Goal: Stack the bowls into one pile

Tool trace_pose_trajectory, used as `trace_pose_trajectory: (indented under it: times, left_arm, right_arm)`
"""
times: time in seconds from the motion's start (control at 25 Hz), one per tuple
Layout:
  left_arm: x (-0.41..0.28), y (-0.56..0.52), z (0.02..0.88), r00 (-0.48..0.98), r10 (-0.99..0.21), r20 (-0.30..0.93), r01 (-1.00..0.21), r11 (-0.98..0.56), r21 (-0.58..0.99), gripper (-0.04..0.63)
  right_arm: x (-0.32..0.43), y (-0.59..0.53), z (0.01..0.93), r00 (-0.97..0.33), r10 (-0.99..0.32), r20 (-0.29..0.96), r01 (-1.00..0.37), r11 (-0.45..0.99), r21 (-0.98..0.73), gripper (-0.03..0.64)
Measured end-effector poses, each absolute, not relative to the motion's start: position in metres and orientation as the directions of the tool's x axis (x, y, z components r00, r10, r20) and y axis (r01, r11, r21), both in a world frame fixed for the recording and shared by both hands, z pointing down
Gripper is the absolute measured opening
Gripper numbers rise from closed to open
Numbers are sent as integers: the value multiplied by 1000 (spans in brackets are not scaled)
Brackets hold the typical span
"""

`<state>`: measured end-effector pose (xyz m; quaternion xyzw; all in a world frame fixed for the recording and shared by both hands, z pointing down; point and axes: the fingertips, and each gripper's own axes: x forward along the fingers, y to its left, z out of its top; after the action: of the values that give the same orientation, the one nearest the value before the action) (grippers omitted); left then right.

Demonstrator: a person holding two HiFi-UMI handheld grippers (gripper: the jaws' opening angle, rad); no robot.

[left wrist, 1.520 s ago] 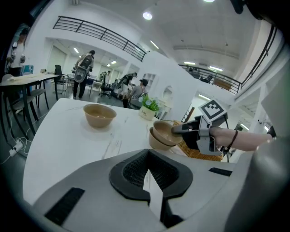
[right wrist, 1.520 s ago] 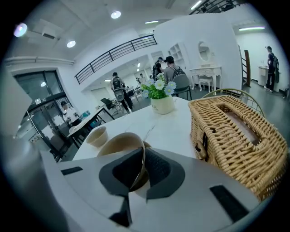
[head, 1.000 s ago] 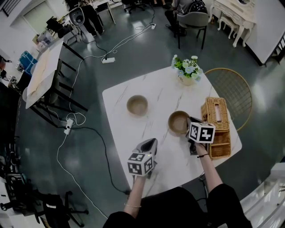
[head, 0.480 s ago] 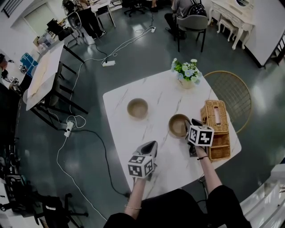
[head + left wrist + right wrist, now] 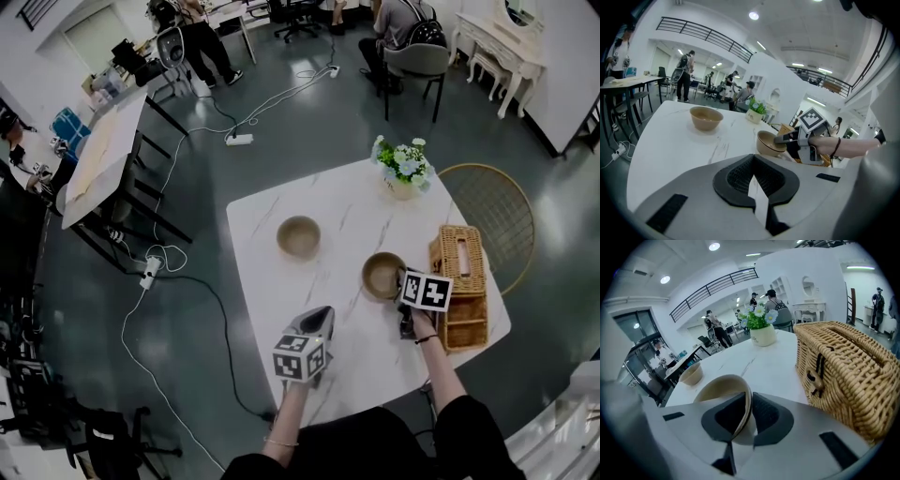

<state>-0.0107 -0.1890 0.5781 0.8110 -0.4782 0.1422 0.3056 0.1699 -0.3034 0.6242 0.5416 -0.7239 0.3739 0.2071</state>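
Two tan bowls stand apart on the white marble table (image 5: 347, 211). The far bowl (image 5: 299, 235) (image 5: 706, 117) (image 5: 691, 374) sits alone near the table's middle. The near bowl (image 5: 382, 275) (image 5: 769, 143) (image 5: 722, 390) rests to its right. My right gripper (image 5: 401, 282) (image 5: 749, 414) straddles the near bowl's right rim, one jaw inside and one outside. Its jaws are closing, with a thin gap still showing at the outer pad. My left gripper (image 5: 323, 312) (image 5: 753, 176) hovers near the front edge, shut and holding nothing, its tip pointing toward the bowls.
A wicker basket (image 5: 459, 281) (image 5: 848, 376) stands right beside the right gripper. A flower pot (image 5: 403, 169) (image 5: 761, 326) sits at the table's far side. A round wicker chair (image 5: 487, 202) is behind the table on the right. Cables and people fill the floor beyond.
The right gripper has stayed at the near bowl's rim, shifting only slightly. Both bowls and the left gripper keep their places on the table.
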Motion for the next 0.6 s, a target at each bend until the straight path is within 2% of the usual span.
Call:
trace_pose_trajectory:
  times: [0.04,0.6]
  left_arm:
    - [-11,-189,578,502,-689,523,-863,-355,360,14]
    - [-30,-196,572,475,-716,512,-876,-326,356,14]
  right_arm:
    - [170,-303,625,-325,-626,709,-940,129,-317,37]
    - [159,-310,604,-404,-647,647,-885,96,-456,31]
